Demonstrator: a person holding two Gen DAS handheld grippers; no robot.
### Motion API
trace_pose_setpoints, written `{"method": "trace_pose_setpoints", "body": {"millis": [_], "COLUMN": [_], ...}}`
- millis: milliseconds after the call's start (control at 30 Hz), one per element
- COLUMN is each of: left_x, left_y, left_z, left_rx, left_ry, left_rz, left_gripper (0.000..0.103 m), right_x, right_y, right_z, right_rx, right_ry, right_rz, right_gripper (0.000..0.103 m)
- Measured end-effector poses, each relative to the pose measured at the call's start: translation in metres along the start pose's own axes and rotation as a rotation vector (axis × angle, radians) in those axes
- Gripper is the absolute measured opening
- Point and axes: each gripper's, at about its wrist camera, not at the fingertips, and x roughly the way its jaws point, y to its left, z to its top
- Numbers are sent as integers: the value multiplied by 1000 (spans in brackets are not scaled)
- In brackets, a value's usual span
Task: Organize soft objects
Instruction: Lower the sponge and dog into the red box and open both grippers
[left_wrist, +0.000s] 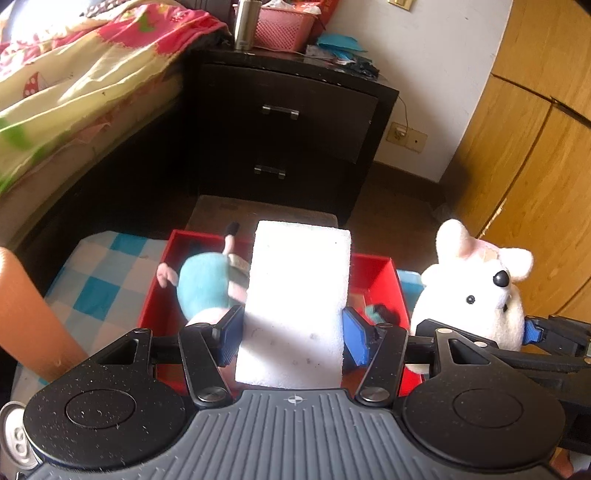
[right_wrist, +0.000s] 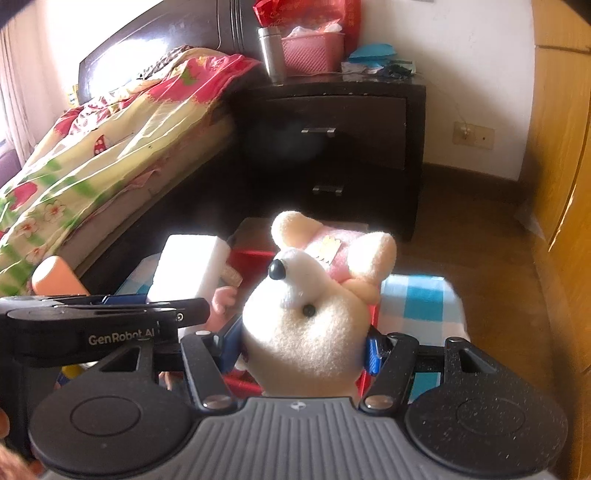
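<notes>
My left gripper (left_wrist: 291, 332) is shut on a white foam block (left_wrist: 295, 302), held above a red box (left_wrist: 373, 273). A plush pig in a blue shirt (left_wrist: 203, 288) lies in the box beneath the block. My right gripper (right_wrist: 304, 347) is shut on a white plush mouse with a pink cap (right_wrist: 306, 314), its head up between the blue pads. In the left wrist view the plush mouse (left_wrist: 472, 291) hangs to the right of the box, with the right gripper (left_wrist: 532, 332) around its body. In the right wrist view the foam block (right_wrist: 188, 269) shows at the left, and the left gripper's black arm crosses the lower left.
The red box (right_wrist: 251, 258) rests on a blue-and-white checked cloth (left_wrist: 96, 280). Behind it stand a dark nightstand (left_wrist: 295, 122) with a pink basket (left_wrist: 284, 27) and a steel flask (left_wrist: 245, 24). A bed with a floral quilt (left_wrist: 74, 81) fills the left; wooden wardrobe doors (left_wrist: 524, 155) line the right. An orange cylinder (left_wrist: 26, 314) stands at left.
</notes>
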Motion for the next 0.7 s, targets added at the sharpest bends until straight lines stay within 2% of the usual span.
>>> {"method": "trace_pose_setpoints", "body": {"millis": [267, 700], "left_x": [19, 60], "left_y": [5, 6], "left_z": [12, 10], "left_rx": [-12, 8], "left_ry": [-7, 71], "left_rz": [36, 86], "left_gripper": [57, 57], "right_x": [17, 65], "right_y": [5, -2], "right_z": [16, 16], "right_rx": [-52, -61], "right_ry": [-34, 61], "right_rz": [-50, -110], "right_gripper": [40, 43]}}
